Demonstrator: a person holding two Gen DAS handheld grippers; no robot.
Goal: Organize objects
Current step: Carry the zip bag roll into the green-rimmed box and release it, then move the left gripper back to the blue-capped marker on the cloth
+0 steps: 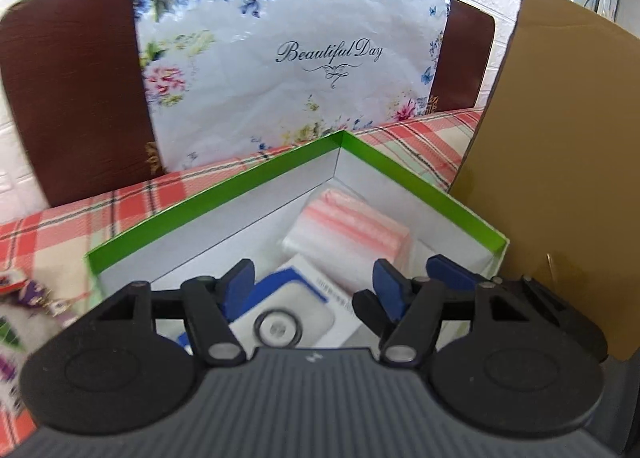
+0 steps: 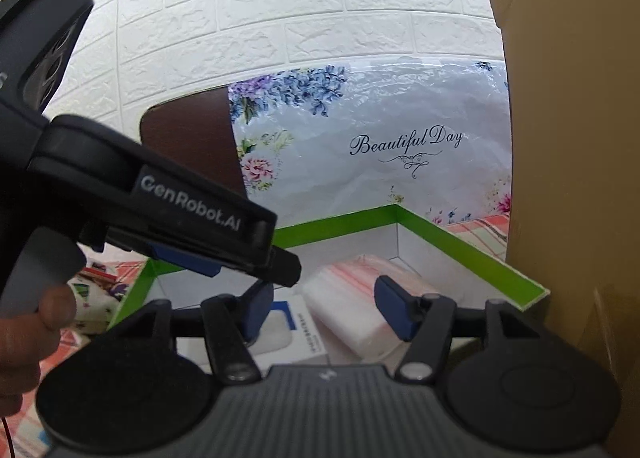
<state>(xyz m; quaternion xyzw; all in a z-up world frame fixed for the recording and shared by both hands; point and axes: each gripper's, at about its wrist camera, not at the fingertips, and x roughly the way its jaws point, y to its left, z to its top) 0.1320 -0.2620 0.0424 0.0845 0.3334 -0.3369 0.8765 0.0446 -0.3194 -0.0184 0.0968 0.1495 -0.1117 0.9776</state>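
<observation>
A box with green edges [image 1: 216, 197] sits on the checked tablecloth [image 1: 132, 201], near the back edge of the table. Its walls are white inside. In the far corner of the box lies a pink and white packet [image 1: 352, 225]. Just beside it, nearer the front, lies a small white and blue box [image 1: 296, 314].

The left gripper [image 1: 314, 290] hangs over the box with its blue fingers [image 1: 240, 286] spread wide apart, holding nothing. The right gripper [image 2: 326, 308] hangs over the box too, spread apart and holding nothing.

A flowery bag [image 1: 296, 57] stands behind the box against a brown board [image 1: 72, 97]. A tall cardboard sheet [image 1: 552, 161] stands at the right edge.
</observation>
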